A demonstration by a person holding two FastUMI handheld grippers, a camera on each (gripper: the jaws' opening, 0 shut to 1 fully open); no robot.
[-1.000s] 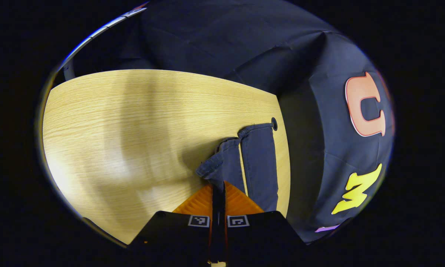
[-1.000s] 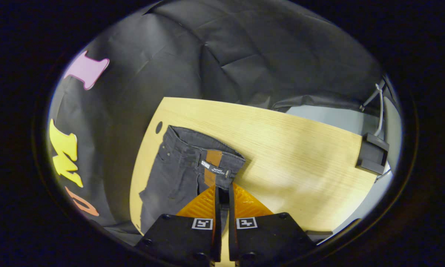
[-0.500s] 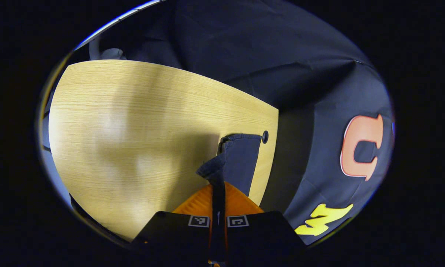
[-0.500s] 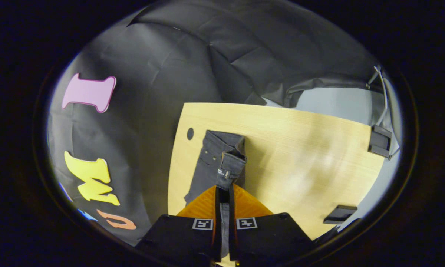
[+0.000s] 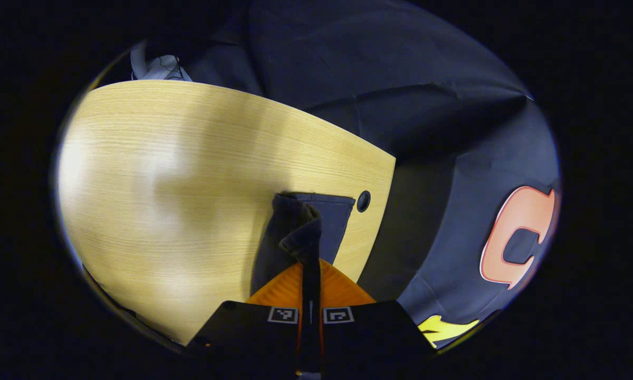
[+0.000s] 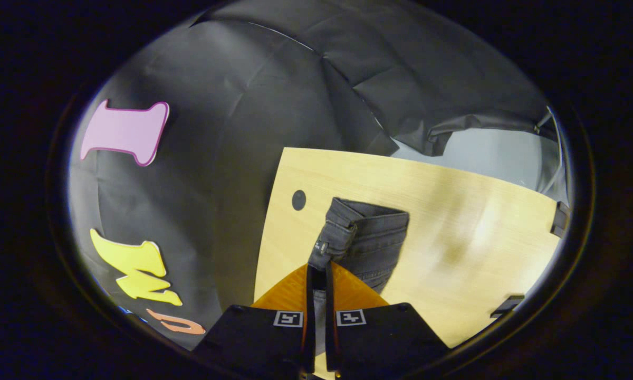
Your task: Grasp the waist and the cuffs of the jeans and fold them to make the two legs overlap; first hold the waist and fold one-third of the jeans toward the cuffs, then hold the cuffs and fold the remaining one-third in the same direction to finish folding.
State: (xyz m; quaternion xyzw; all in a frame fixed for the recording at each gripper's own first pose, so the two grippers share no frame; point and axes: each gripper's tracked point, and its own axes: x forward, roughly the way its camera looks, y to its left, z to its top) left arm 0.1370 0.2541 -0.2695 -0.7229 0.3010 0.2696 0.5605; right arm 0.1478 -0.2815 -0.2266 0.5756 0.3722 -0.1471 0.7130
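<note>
The dark denim jeans [image 6: 372, 240] lie on the pale wood-grain surface [image 6: 453, 221], close to its edge and just beside a small round dark hole [image 6: 298, 200] in the top. In the right gripper view the right gripper [image 6: 316, 274] has its jaws drawn narrow on the waistband [image 6: 333, 243], which rises off the surface in a raised fold while the rest of the seat lies flat beyond it. In the left gripper view the left gripper [image 5: 311, 266] has its jaws almost together on a bunched cuff [image 5: 298, 237], held above the other leg [image 5: 332, 216], whose hem rests flat near the same hole [image 5: 363, 200].

Judging from how the cloth lies, the work is in its first stage: the lengthwise fold that lays one leg over the other. The held cuff sits above the flat leg, and the held waistband corner hangs over the seat, so the two legs look nearly overlapped (though neither end has been laid down and let go). Whether the edges line up neatly cannot be told, since the middle of the jeans lies under the grippers.

Still to come, I judge: setting both ends down so the legs lie matched, then taking the waist and folding a third toward the cuffs, then taking the cuffs and folding the last third the same way. Roughly a third of the task looks covered.
</note>
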